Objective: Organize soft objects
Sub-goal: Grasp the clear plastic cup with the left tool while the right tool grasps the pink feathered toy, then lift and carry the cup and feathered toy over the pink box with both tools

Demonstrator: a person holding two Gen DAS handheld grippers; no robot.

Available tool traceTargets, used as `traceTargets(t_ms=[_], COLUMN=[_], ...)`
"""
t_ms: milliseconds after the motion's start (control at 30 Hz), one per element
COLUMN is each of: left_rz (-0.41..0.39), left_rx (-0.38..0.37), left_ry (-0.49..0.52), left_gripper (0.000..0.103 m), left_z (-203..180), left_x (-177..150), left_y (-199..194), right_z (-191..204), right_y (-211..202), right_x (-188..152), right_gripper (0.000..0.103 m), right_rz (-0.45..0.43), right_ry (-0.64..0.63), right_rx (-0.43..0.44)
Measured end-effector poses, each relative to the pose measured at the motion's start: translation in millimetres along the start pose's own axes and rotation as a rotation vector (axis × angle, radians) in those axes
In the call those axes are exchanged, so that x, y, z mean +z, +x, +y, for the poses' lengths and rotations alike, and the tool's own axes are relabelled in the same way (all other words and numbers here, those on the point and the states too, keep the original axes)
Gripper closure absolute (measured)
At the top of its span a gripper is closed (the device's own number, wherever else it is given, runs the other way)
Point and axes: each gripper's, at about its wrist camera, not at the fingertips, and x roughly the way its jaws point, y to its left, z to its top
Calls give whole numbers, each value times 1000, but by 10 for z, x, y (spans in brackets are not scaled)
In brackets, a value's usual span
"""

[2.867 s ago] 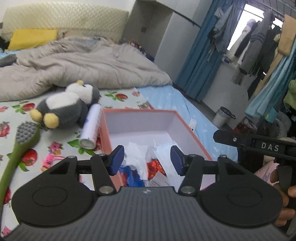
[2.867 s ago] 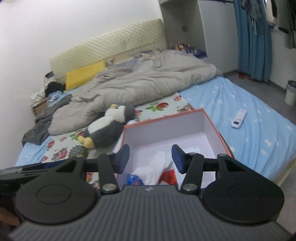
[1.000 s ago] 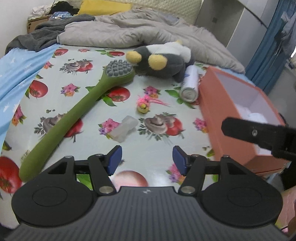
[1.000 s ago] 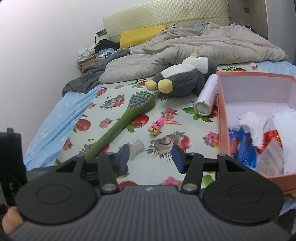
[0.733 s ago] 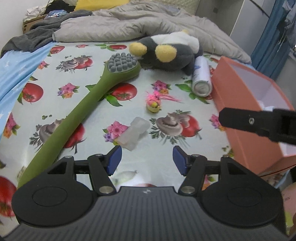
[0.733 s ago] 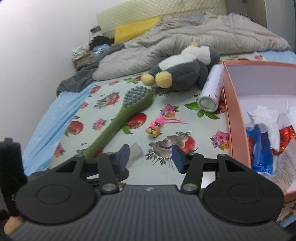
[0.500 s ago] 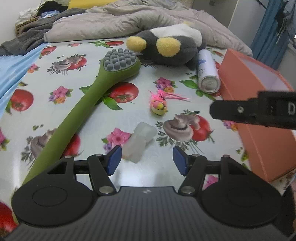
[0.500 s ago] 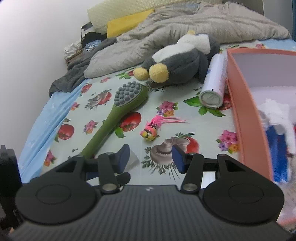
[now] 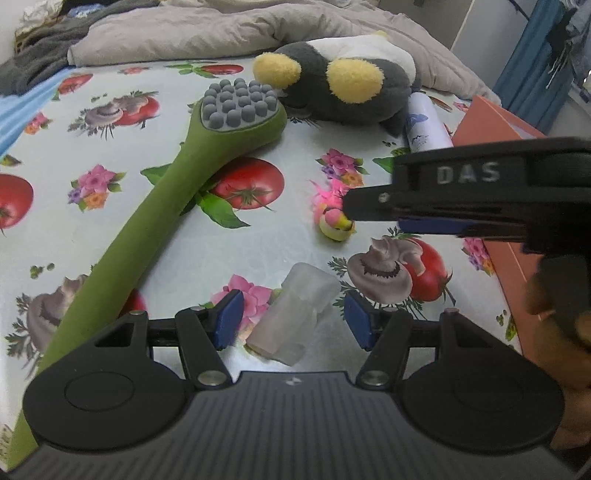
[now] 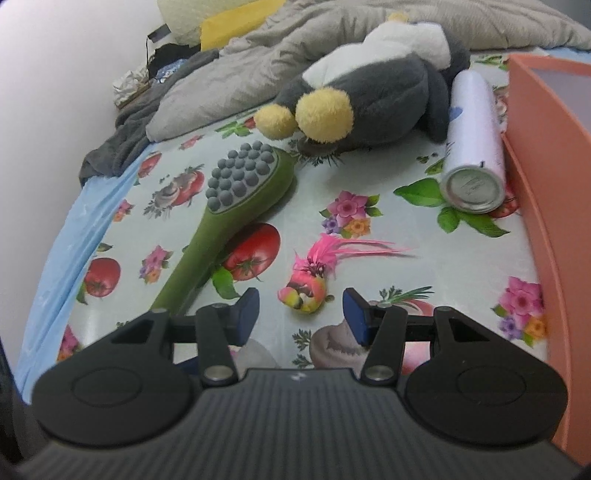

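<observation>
The left gripper [image 9: 290, 323] hangs low over a patterned sheet [image 9: 55, 155] printed with tomatoes, flowers and mushrooms, its jaws spread apart with a small clear squishy block [image 9: 295, 314] lying on the sheet between the blue pads, not visibly touched by either. The right gripper [image 10: 300, 314] is likewise wide open, and just past its tips lies a little pink and yellow feathered toy [image 10: 306, 284], its pink plume trailing off to the right; in the left view the same toy [image 9: 334, 225] sits just beyond the clear block and is partly covered by the black side of the right gripper crossing in from the right. To the left of both small things a long green brush [image 9: 155, 218] with a head of grey rubber nubs lies slantwise across the sheet. At the right edge stands the orange wall of a box [image 10: 543, 206], and a white spray can [image 10: 472, 155] lies on its side just beside that wall, its metal base facing the camera. Farther back a grey and white plush penguin [image 10: 384, 96] with yellow feet lies next to the brush head and the can. Behind it a rumpled grey blanket [image 9: 207, 33] covers the bed, with a yellow pillow [image 10: 236, 22] beyond.
</observation>
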Motion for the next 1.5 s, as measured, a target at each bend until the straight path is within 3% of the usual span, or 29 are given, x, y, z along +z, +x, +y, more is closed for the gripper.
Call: traceTargets(t_ms=[367,500,600,733,1100,1500], left_rz=[-4,-5,-6,7,-2,-47], left_rx=[-80,-86,-84,-92,-76,-58], left_ry=[-81,-106,-119,-173,-205,-186], left_gripper=[60,67,73,79,82,82], left_z=[76,94,116,170,114,-42], left_x=[6,-7,-24,-19,-120,-211], left_y=[56,43,16,-22,-254,-773], right_z=[-52,-59,-49,-31,69,54], right_y=[374,485,495,475,113,-483], right_x=[31,37,47,38,-18,-182], right_gripper=[50,55,68,69,69,69], right_rz=[66,80,74,84,43,6], right_ry=[25,5,-11,-21,-82,-93], right_rx=[15,11,11,12,10,-14])
